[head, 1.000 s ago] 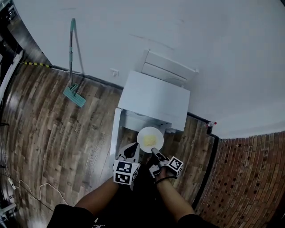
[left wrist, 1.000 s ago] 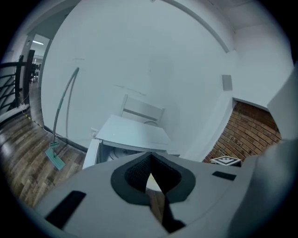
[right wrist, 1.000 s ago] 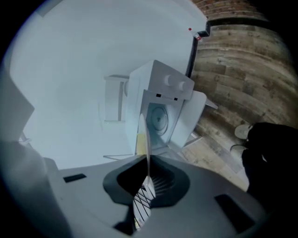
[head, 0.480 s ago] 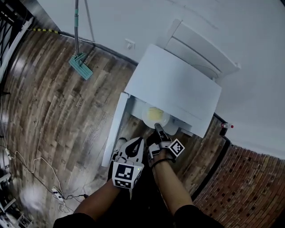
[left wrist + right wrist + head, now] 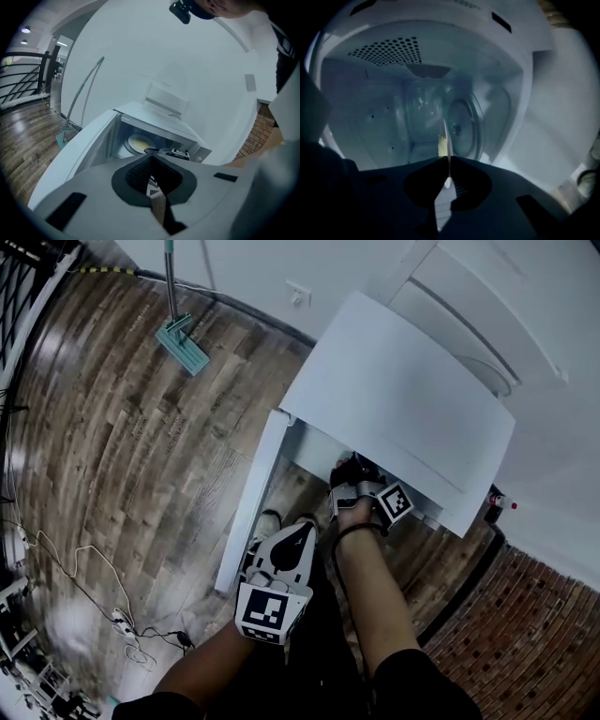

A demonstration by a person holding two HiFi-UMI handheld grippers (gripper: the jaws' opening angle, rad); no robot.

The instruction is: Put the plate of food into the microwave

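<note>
White and smooth, the plate (image 5: pixel 446 136) shows edge-on in the right gripper view as a thin pale line running straight out ahead of the fingers. A small lump of yellow food (image 5: pixel 440 143) sits on one face of it, just past the fingertips. The right gripper (image 5: pixel 448 161) has its dark, ribbed pads closed tight on the plate's near rim, with no gap to either side. Around the fingers is the inside of the microwave (image 5: pixel 403 404), all pale glossy walls. A perforated panel (image 5: pixel 386 49) of small round holes lies above the fingers in that view. A round glassy disc (image 5: pixel 463 124), probably the turntable, faces the plate just beyond them, and I cannot tell whether the plate touches it. From the head view the microwave is a plain white box with a flat matte top, its door (image 5: pixel 246 521) swung wide open on the side of the left gripper. The right gripper's fingers reach under the top edge into the opening. The left gripper (image 5: pixel 151 161) is held back outside the opening, its black textured pads brought together with nothing between them. Well ahead of its fingers the plate appears as a pale oval with a yellow centre, lying deep inside. A teal mop (image 5: pixel 185 345) leans by the wall on the brown wood-grain floor (image 5: pixel 122 456).
</note>
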